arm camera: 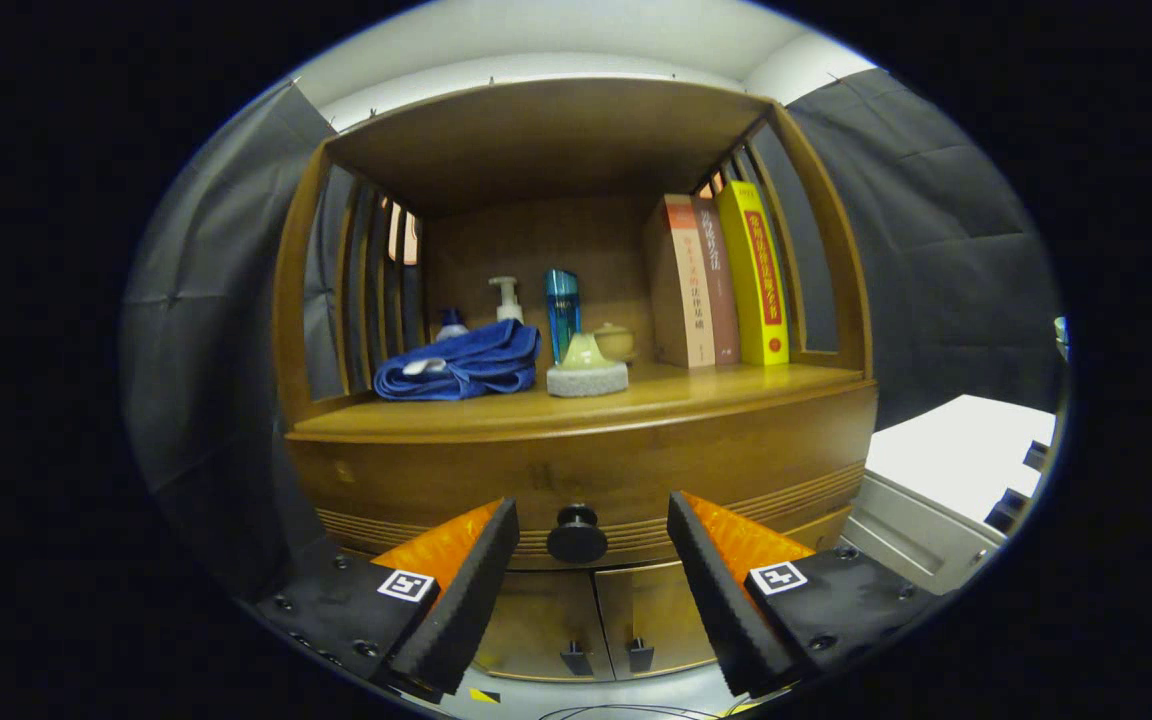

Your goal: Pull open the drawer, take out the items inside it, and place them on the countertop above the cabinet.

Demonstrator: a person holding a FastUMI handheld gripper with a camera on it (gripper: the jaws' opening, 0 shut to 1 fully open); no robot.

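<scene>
The drawer (576,480) is shown closed, its knob (577,534) framed between the empty, wide-open fingers of the gripper (591,545); towel (461,363) and sponge (587,372) lie on the countertop (736,390) above, fitting either an early or late stage.

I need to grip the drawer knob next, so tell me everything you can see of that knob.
The drawer knob is a round, dark, smooth-looking knob with a wider front disc on a narrower neck. It sticks out from the middle of the wooden drawer front, which looks closed, just above the two lower cabinet doors. It sits centred between the open fingers of the gripper; neither finger touches it.
</scene>
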